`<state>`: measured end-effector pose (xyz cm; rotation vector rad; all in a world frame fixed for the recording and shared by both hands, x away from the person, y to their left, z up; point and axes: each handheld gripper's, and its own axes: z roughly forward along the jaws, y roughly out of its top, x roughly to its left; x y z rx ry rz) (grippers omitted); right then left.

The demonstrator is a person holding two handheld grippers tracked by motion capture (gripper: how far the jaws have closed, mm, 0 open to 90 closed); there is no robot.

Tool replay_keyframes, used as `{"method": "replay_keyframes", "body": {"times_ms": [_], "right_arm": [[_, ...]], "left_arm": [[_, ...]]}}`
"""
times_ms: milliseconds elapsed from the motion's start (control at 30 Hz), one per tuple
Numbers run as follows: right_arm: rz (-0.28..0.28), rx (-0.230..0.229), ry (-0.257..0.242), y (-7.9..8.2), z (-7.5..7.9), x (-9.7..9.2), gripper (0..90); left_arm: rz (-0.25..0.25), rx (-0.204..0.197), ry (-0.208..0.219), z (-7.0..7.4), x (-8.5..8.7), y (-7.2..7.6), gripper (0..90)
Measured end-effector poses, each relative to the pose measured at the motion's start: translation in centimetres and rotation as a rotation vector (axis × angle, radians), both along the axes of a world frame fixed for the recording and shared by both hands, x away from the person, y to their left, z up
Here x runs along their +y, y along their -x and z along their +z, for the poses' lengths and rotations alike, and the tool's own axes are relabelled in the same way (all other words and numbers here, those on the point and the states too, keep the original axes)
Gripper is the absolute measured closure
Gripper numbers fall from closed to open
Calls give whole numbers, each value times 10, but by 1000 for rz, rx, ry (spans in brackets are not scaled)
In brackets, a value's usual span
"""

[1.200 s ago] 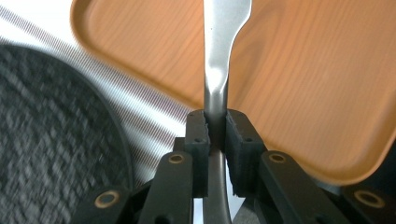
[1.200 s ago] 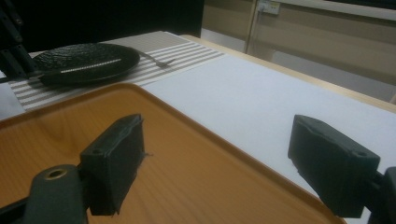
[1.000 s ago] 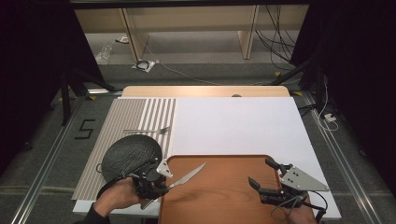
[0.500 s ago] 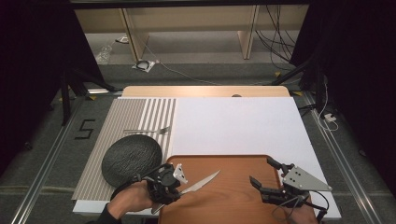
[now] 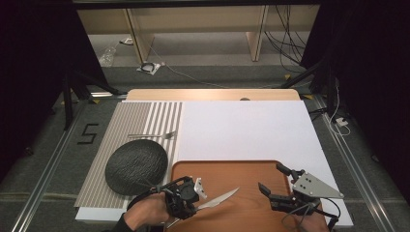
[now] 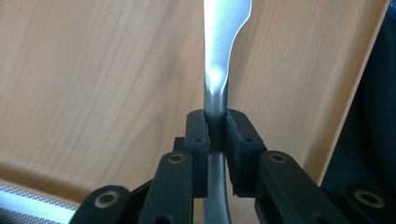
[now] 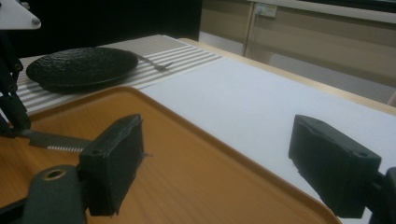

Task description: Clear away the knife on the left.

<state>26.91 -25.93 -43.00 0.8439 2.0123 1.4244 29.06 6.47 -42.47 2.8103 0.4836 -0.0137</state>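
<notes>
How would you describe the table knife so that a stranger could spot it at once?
Find the brown wooden tray at the near edge of the white table. Over its left part, the left claw grips a silver metal table knife by its handle. Unlike the silver fork beyond the black round plate, it has a serrated blade.

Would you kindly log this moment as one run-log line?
left gripper: shut on knife | knife: over tray | right gripper: open, nothing held

The surface (image 5: 212, 94) bears a white sheet (image 5: 241, 130) and, at left, a striped mat (image 5: 121, 125). A wooden tray (image 5: 241, 174) lies on the near side, over the sheet.
</notes>
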Motion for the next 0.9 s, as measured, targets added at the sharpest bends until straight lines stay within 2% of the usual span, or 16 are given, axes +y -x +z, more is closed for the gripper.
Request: {"method": "replay_keyframes", "body": {"times_ms": [300,667,900], "right_arm": [[6,1,3,0,0,1,191],[13,1,11,0,-1,2,191],[13,-2,9,1,-1,2,191]], "left_arm": [[-29,19,-32,-11,-11,5,799],[-27,41,-68,-24,-17,6,798],[-23,46,-80,-26,-16,6,798]]}}
